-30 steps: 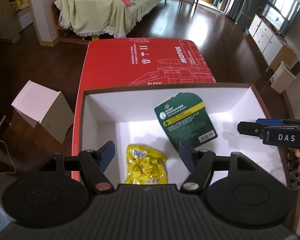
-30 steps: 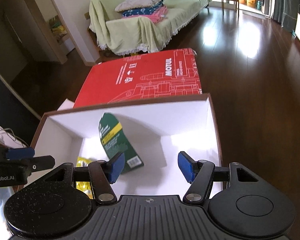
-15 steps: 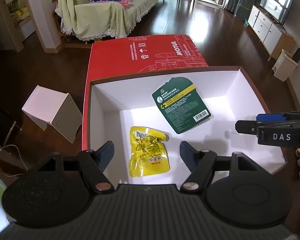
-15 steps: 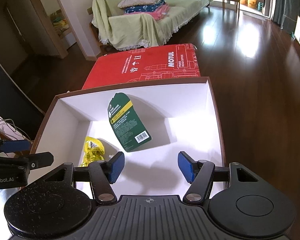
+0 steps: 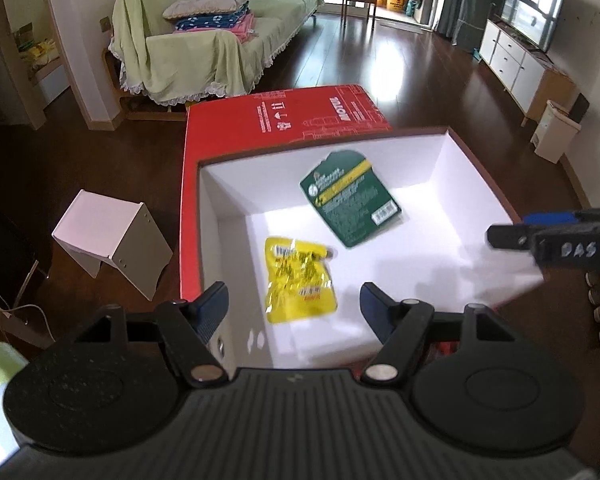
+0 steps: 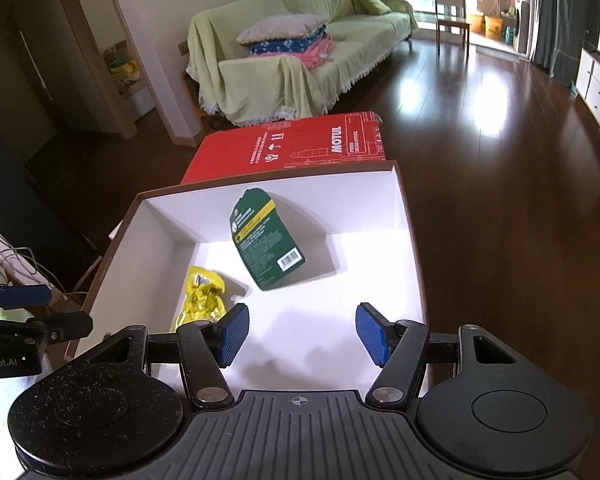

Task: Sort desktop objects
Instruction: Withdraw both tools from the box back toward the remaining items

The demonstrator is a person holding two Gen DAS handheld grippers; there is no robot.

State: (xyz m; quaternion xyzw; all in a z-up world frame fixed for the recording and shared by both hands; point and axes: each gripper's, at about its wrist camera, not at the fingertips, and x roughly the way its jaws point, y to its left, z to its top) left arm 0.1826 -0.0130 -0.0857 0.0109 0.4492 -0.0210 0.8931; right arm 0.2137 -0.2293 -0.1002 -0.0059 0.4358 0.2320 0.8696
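Observation:
A white open box with a brown rim (image 5: 476, 168) (image 6: 408, 216) lies below both grippers. Inside it a yellow foil sachet (image 5: 298, 280) (image 6: 202, 302) lies near the front left, and a dark green packet with a yellow stripe (image 5: 350, 198) (image 6: 266, 244) leans against the far wall. My left gripper (image 5: 294, 312) hangs open above the box's near edge, just behind the sachet, holding nothing. My right gripper (image 6: 302, 334) is open and empty over the box's near right part. Each gripper shows from the side in the other's view, the right gripper (image 5: 556, 236) at the right edge and the left gripper (image 6: 32, 320) at the left.
The box rests on a red printed carton (image 5: 276, 120) (image 6: 292, 148). A small white stand (image 5: 112, 240) sits on the dark wood floor to the left. Cables (image 6: 4, 256) lie at the far left. A covered sofa (image 6: 292, 60) stands beyond.
Both grippers have drawn back and upward from the box, so more of its inside and near edge shows. Sachet and green packet lie as before. Both stay open.

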